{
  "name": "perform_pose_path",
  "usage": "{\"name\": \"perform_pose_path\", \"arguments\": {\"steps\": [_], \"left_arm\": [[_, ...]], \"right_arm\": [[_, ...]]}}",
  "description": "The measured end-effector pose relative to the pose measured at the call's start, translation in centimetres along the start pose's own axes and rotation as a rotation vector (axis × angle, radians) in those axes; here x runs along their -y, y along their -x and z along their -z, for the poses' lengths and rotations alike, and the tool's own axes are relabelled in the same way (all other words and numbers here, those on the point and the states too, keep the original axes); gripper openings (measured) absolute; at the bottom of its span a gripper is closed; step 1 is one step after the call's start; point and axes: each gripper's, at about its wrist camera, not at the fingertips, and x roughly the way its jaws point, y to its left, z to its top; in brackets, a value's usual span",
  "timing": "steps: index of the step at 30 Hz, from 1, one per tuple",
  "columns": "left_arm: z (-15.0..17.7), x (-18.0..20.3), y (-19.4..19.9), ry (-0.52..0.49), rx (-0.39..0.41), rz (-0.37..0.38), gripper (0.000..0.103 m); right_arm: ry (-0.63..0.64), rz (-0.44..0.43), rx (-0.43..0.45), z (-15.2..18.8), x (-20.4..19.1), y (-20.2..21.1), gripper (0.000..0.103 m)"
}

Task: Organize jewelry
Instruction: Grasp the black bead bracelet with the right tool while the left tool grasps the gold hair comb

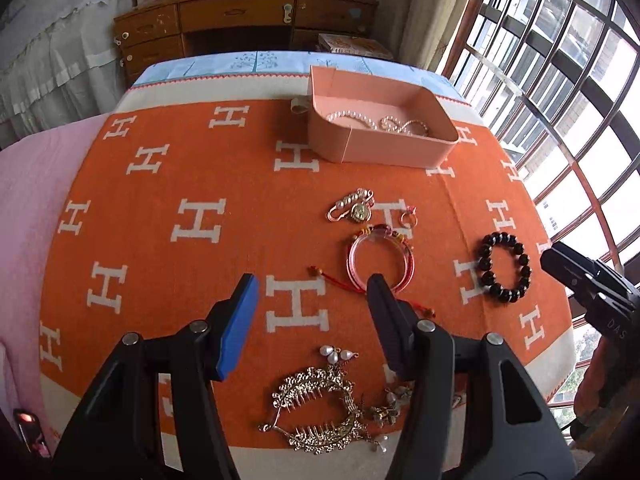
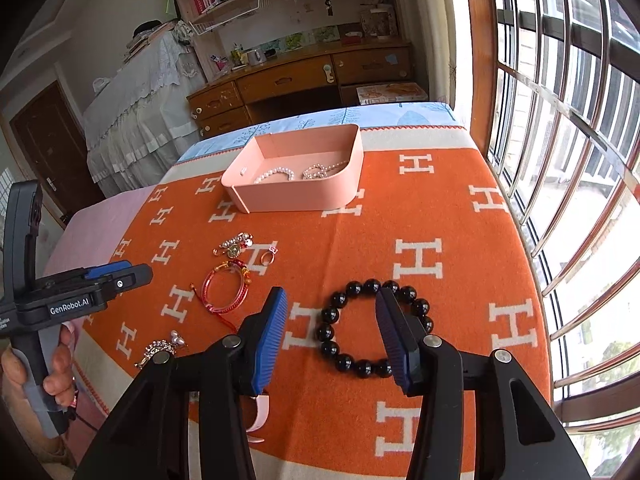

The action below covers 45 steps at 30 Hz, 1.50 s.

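Hovering over the black bead bracelet [image 2: 374,328], the right gripper [image 2: 332,336] is spread and holds nothing. The bracelet lies flat right under it. The pink box [image 2: 296,196] waits at 12 o'clock.

1. My left gripper [image 1: 312,280] hides part of the pink bangle [image 1: 378,260] behind its finger.
2. The gold hair comb [image 1: 316,412] is partly covered by that gripper's frame – in the right wrist view, mostly hidden.
3. My right gripper [image 2: 332,300] crosses the black bead bracelet [image 2: 372,328] – some beads are hidden.
4. The small ring [image 1: 408,218] is too tiny to read.
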Motion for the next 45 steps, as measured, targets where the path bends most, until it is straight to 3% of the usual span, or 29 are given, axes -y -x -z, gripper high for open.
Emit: {"name": "perform_pose_path", "arguments": {"steps": [3,8,14,24,28,32,38,45], "left_arm": [[1.5,-0.8,-1.8,0.047,-0.073,0.051,0.053],[3.5,-1.1,-3.2,0.054,-0.147,0.049,0.054],[5.2,0.2,-1.9,0.009,-0.141,0.002,0.054],[5.9,1.1,-1.8,0.014,-0.139,0.011,0.053],[5.9,1.9,-1.8,-0.019,-0.132,-0.026,0.042],[6.2,2.5,-1.7,-0.044,-0.134,-0.062,0.032],[6.6,3.1,-1.1,-0.068,-0.131,-0.087,0.030],[7.2,3.5,-2.0,-0.067,-0.187,-0.092,0.025]], "right_arm": [[-0.026,-0.010,-0.027,0.8,0.8,-0.8,0.047],[-0.021,0.016,-0.060,1.9,1.2,-2.5,0.047],[0.015,0.052,-0.069,2.4,0.8,-4.2,0.047],[0.121,0.055,-0.100,2.1,-1.3,-6.7,0.047],[0.164,0.048,-0.121,2.5,-2.1,-7.9,0.034],[0.223,0.100,-0.099,3.3,-2.6,-8.1,0.023],[0.249,0.105,-0.074,4.3,-2.6,-7.6,0.021],[0.254,0.091,-0.046,5.3,-2.4,-6.9,0.021]]}}
